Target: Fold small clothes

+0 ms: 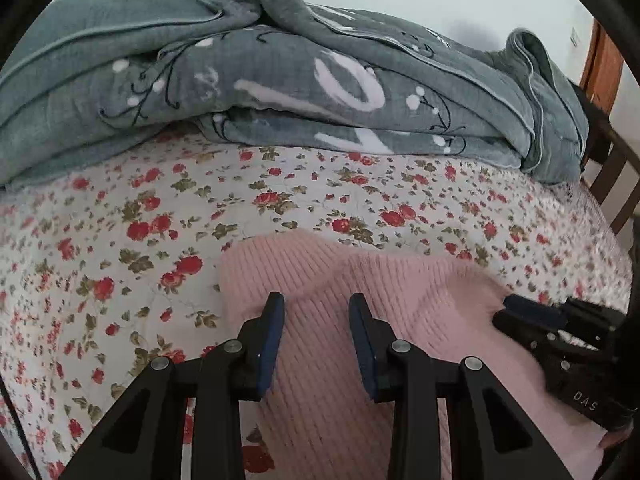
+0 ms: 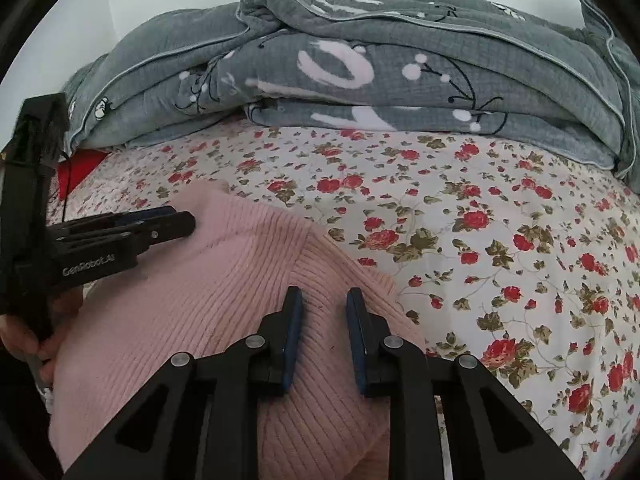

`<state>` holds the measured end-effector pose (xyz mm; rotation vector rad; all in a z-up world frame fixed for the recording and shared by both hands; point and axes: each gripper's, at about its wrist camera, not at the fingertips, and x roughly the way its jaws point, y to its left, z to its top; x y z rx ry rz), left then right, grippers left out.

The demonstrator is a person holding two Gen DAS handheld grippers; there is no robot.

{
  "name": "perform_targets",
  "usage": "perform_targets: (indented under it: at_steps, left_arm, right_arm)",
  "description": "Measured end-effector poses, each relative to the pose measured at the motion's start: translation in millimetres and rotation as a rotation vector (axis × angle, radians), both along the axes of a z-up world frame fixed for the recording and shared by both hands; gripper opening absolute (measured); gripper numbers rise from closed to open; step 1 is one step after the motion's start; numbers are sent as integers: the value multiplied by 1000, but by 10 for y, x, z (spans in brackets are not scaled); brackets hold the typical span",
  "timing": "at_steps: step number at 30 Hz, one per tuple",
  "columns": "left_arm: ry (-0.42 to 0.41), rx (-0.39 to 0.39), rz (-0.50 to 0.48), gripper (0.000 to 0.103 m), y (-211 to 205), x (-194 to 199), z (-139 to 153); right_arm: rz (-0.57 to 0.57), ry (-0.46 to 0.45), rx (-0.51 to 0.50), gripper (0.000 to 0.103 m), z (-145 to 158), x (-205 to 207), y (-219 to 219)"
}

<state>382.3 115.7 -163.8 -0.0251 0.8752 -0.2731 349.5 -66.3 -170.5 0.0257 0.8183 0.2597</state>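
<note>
both grippers, left gripper (image 1: 316, 300) and right gripper (image 2: 323, 294), tilt down over one pink knit sweater (image 1: 384, 292), jaws part-open, gripping nothing; one grey quilt (image 1: 280, 80) behind.

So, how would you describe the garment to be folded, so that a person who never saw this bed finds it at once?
Start at the bed with the white sheet printed with red roses; a bulky grey quilt is piled at its far side. On the near part of the sheet lies the pink ribbed knit garment. It is the only plain pink, unprinted cloth there.
</note>
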Motion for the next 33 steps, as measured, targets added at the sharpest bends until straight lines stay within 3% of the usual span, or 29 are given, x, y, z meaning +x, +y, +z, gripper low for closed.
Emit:
perform_targets:
  at_steps: [6, 20, 26, 30, 33]
  left_arm:
    - [-82, 105, 17, 33, -154, -114, -69]
    - [-76, 13, 25, 33, -17, -102, -71]
    - [-43, 72, -26, 34, -72, -102, 14]
    - [-12, 31, -59, 46, -42, -372, 192]
    - [-44, 9, -49, 50, -13, -756, 278]
  right_arm:
    - [-13, -40, 2, 21, -50, -31, -3]
    - [-9, -48, 23, 22, -62, -42, -7]
    - [-3, -15, 63, 23, 26, -31, -75]
    - [11, -38, 42, 30, 217, -286, -135]
    - [41, -79, 65, 35, 334, -644, -227]
